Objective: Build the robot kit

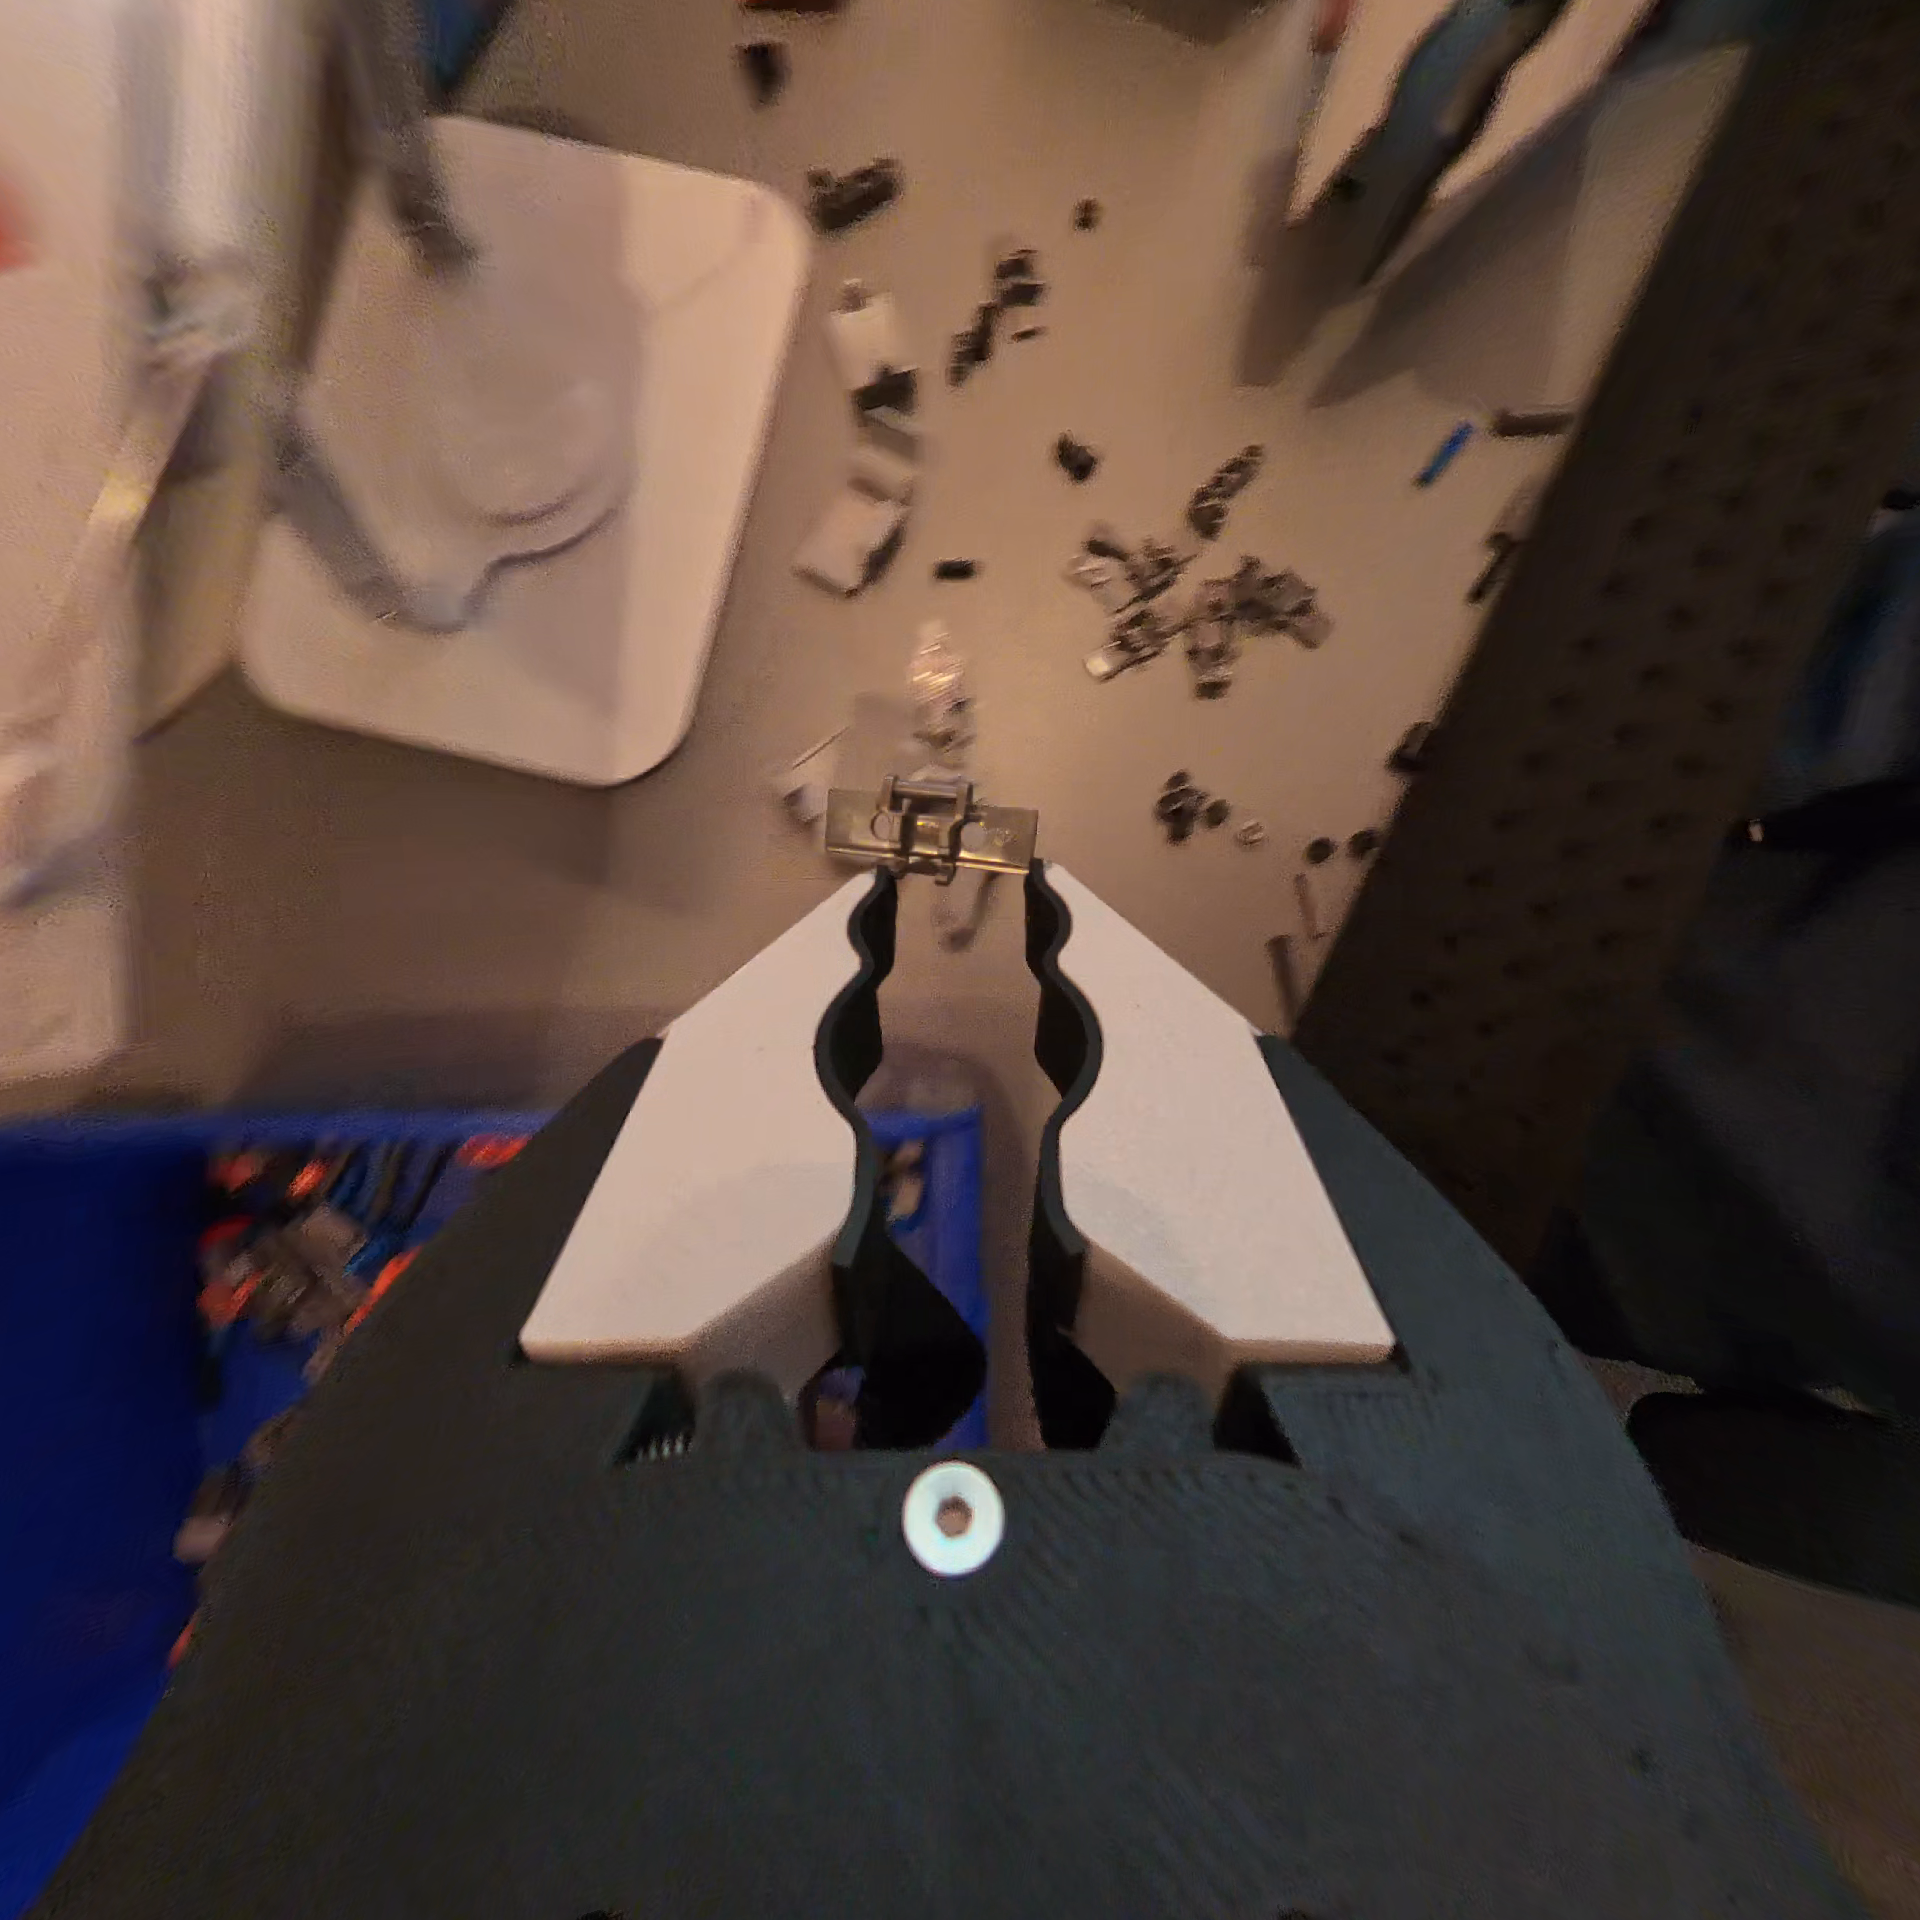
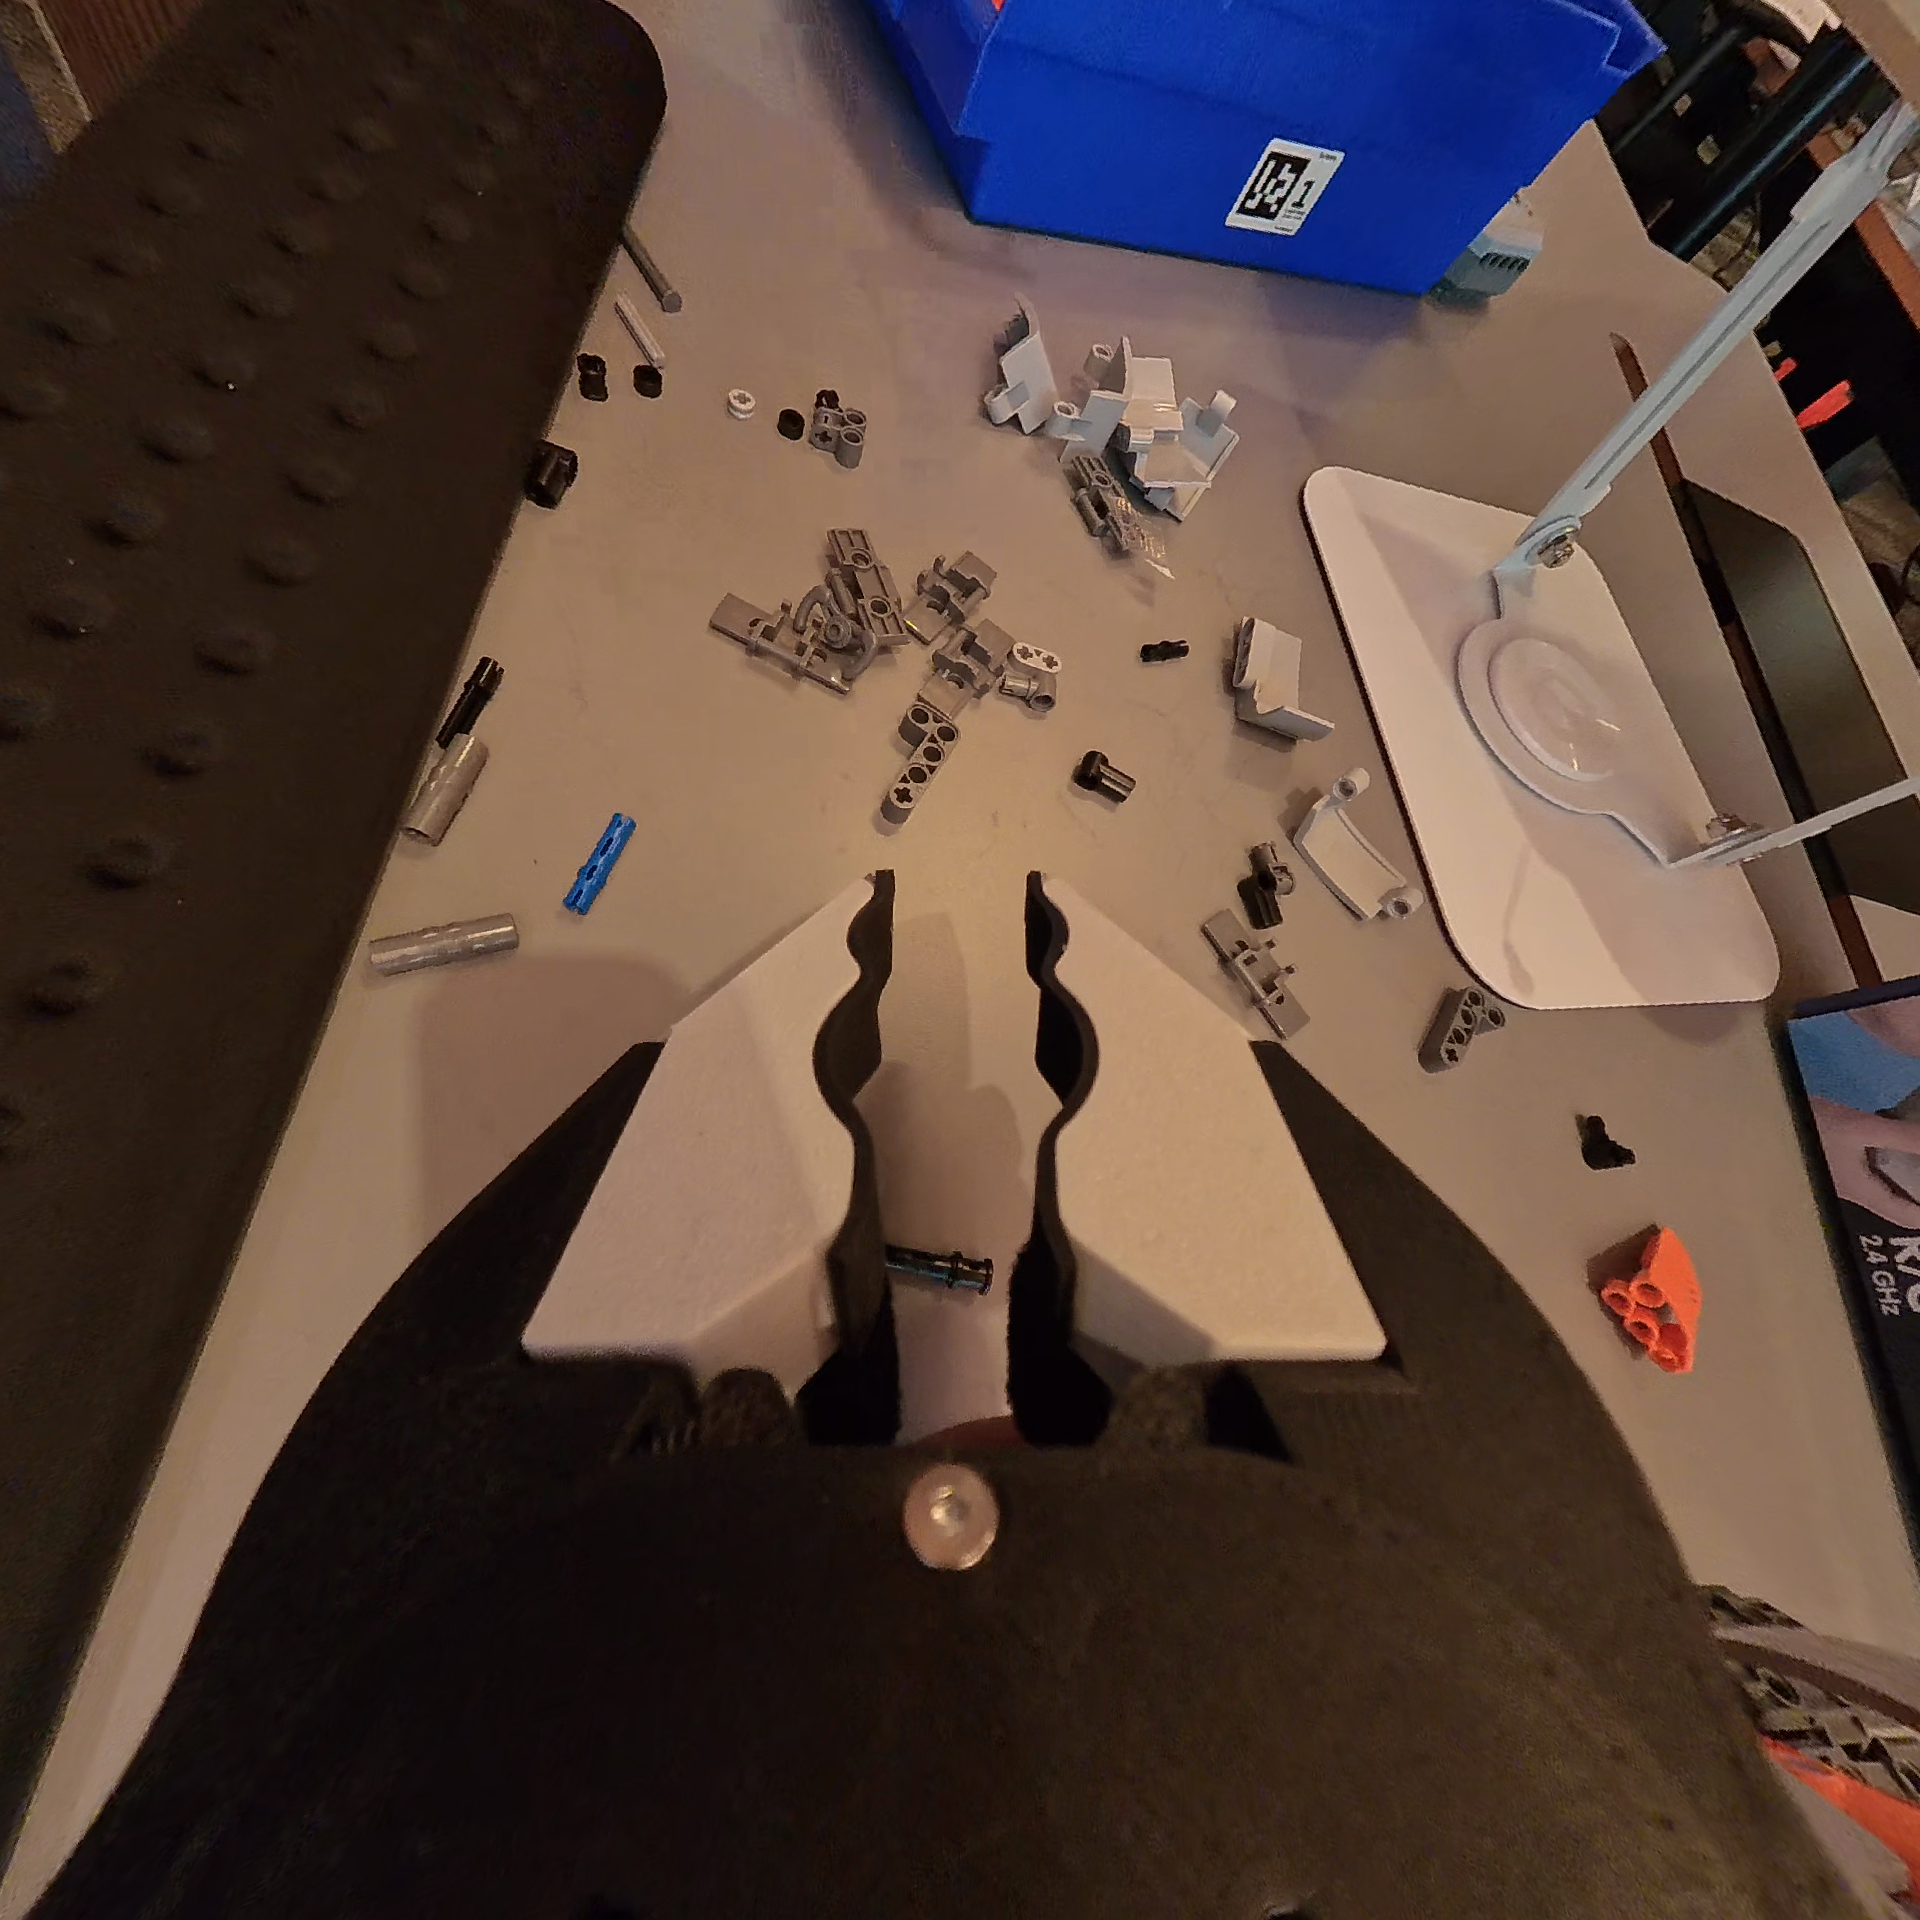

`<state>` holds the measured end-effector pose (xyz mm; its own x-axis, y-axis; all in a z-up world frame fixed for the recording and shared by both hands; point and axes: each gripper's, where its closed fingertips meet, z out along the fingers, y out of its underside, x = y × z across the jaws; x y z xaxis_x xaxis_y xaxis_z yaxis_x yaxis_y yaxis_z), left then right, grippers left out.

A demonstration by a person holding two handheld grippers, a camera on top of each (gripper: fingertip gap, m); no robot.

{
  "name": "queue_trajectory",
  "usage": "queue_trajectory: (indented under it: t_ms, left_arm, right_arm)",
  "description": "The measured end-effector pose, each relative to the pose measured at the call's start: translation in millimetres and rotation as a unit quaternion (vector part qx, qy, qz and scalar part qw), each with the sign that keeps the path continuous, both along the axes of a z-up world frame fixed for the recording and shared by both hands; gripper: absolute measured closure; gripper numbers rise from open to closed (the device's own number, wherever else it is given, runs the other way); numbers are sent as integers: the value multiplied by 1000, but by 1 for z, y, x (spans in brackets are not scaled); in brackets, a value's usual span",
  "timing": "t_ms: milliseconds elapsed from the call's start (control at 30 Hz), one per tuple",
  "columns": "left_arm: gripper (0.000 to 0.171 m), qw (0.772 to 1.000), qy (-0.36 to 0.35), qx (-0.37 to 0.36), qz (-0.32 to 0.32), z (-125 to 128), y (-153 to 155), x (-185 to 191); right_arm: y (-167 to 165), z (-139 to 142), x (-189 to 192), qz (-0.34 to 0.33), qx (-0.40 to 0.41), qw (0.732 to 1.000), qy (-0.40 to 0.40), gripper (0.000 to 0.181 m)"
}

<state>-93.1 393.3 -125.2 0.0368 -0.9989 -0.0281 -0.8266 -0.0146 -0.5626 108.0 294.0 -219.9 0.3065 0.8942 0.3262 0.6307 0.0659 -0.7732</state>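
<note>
A: Left gripper?
B: Closed to a narrow gap, pinching a small grey plastic part crosswise at the very tips, above the table. Backdrop smeared with blur.

A: Below and around it?
B: Blue bin at lower left, with red and dark bits inside. White tray up and left. Scattered dark pieces beyond the tips. Black studded mat along the right.

A: Right gripper?
B: Parted moderately, nothing clamped, hovering over bare table. Black pin seen low in the gap, lying crosswise; touching the left pad or not, cannot tell.

A: Nearby?
B: Grey pile ahead, well apart from the tips. Blue pin and 2 grey tubes to the left, beside the studded mat. Blue bin at top. White tray at right, orange piece lower right.
</note>
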Motion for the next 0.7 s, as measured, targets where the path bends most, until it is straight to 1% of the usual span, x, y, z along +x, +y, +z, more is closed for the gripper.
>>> queue_trajectory:
  t_ms: [67,133,167,233,300,333,400,467,500,600,633,667,700]
  left_arm:
    - [147,999,21,-3,-45,-31,-37,31]
    - [147,996,44,-15,-73,-68,-65,53]
    - [147,995,56,-10,-85,-84,-72,60]
    - [146,994,58,-13,-97,-105,-81,72]
    - [143,992,75,-9,-102,-117,-85,73]
    - [135,993,72,-3,-97,-118,-83,74]
    - [128,992,69,3,-106,-108,-84,69]
    - [127,993,56,20,-104,-81,-77,59]
    - [127,992,50,32,-109,-63,-71,49]
    - [134,990,39,103,-92,-5,-27,5]
    - [136,988,36,133,-68,10,-2,-12]
    - [137,987,43,153,-33,21,26,-30]
    - [138,985,58,162,-10,23,49,-50]
  right_arm:
    - [-1,0,0,1,0,1000,0,159]
    - [-1,0,-1,2,1,1000,-1,159]
    - [-2,1,-1,2,1,1000,-1,159]
    - [-2,2,-2,3,3,1000,-1,158]
    - [-3,3,-2,5,6,1000,-1,159]
    - [-3,3,-2,5,6,1000,0,159]
    - [-3,3,-2,6,5,1000,0,158]
    - [-3,2,-2,5,5,1000,-2,158]
    - [-3,2,-1,5,5,1000,-2,158]
    - [-2,4,0,2,7,1000,1,159]
    - [-2,4,0,2,7,1000,1,158]
    - [-2,4,0,2,6,1000,1,159]
    - [-2,3,0,2,5,1000,2,159]
